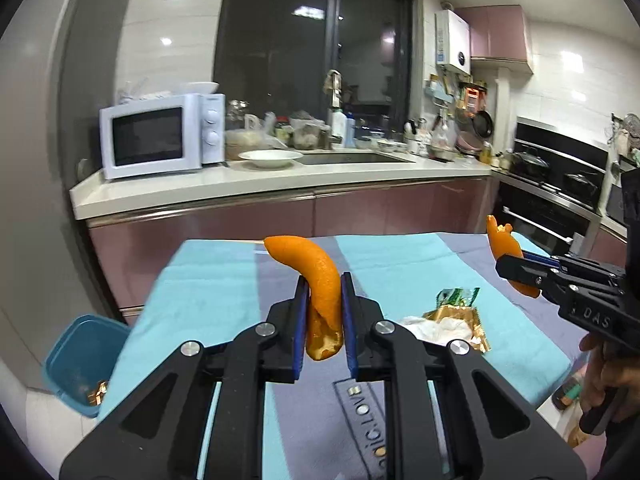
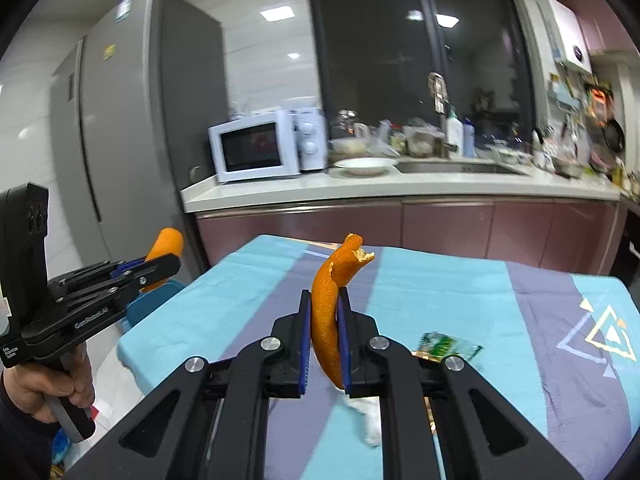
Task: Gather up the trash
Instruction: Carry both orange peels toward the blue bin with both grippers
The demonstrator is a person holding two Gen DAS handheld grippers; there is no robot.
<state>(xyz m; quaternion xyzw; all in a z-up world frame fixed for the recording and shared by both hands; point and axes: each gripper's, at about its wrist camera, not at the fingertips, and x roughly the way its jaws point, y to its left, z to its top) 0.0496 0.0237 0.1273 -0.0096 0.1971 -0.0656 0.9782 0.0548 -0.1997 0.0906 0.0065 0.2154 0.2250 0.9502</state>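
An orange peel strip (image 1: 322, 300) is clamped in the left claw (image 1: 324, 320), another peel (image 2: 330, 320) in the right claw (image 2: 325, 340); wrappers (image 1: 452, 316) are left on the worktop (image 1: 208, 292), the bin (image 1: 80, 364) unreached.

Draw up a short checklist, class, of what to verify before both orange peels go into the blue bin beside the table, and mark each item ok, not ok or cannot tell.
1. Left gripper clamps its orange peel: ok, the pads press on it from both sides.
2. Right gripper clamps the second peel: ok, held upright between the pads.
3. Blue bin open to receive trash: ok, no lid on it, a gold scrap already inside.
4. Either gripper above the bin: not ok, both are over the table.
5. Table cleared of trash: not ok, a green wrapper and a gold wrapper with white tissue remain.
6. Room left in the bin: cannot tell.
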